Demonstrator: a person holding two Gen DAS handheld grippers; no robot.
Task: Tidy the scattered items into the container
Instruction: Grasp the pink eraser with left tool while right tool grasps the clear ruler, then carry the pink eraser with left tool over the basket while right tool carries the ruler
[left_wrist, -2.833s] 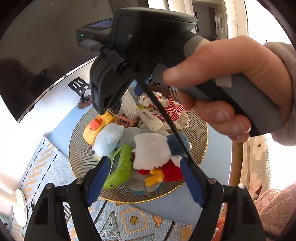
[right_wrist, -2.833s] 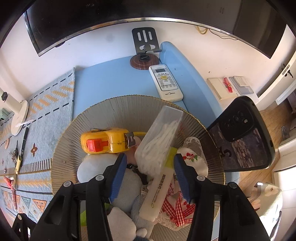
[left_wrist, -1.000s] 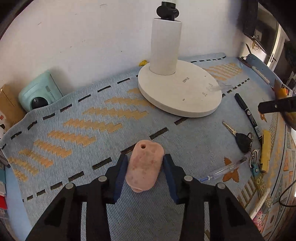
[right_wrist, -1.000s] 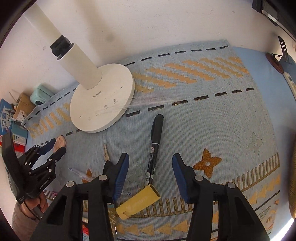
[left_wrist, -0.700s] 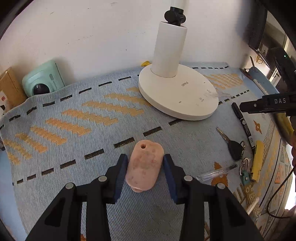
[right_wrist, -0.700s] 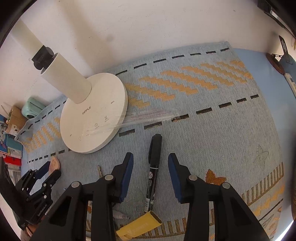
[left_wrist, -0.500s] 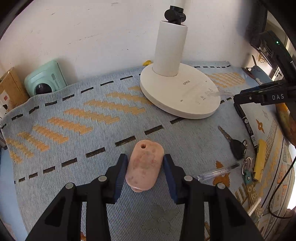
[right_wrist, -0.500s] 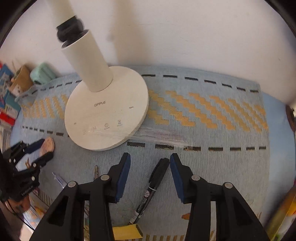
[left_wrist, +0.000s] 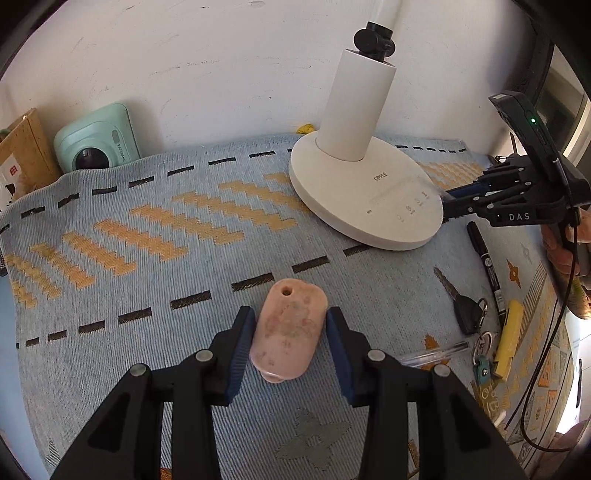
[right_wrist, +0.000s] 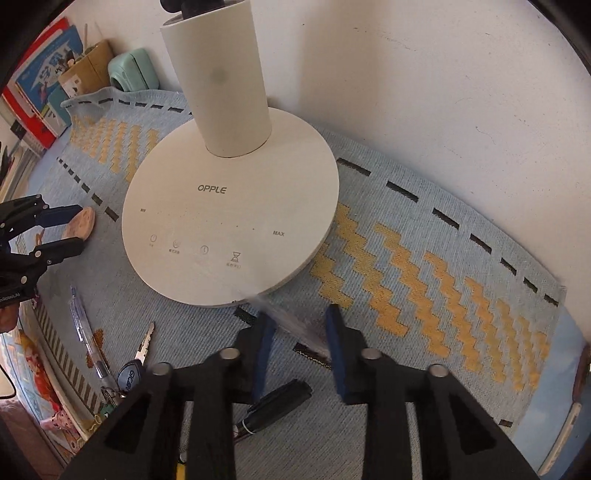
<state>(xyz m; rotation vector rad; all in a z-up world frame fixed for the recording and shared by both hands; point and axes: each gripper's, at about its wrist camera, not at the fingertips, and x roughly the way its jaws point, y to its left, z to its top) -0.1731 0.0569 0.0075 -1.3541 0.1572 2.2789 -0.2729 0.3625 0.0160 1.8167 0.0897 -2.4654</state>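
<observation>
The left gripper squeezes a pink soft toy on the blue mat, in front of the white lamp base. Right of the lamp base, the right gripper is spread wide around a clear plastic wrapper touching the base's edge.

White scuffed wall – blue-orange woven mat (sunlit) beneath lamp base.
</observation>
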